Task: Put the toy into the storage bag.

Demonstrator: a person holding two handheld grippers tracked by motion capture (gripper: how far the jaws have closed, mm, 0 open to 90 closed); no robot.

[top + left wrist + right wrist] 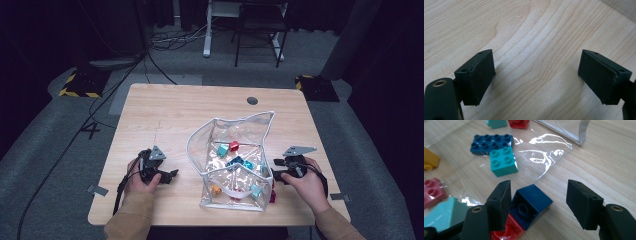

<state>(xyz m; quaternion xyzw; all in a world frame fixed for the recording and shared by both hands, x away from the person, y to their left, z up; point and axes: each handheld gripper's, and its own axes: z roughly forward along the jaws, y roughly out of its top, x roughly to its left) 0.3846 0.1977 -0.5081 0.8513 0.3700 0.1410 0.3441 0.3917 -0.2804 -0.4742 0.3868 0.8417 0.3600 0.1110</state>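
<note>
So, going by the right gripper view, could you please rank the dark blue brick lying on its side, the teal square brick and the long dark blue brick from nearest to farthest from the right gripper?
1. Dark blue brick on its side, between the open jaws of the right gripper, by the left one.
2. Teal square brick, farther up, on the clear plastic.
3. Long dark blue brick, just behind the teal one.

Lab/studio: dark curtains (45, 30), floor cables (165, 37), taped mounts (80, 85).
</note>
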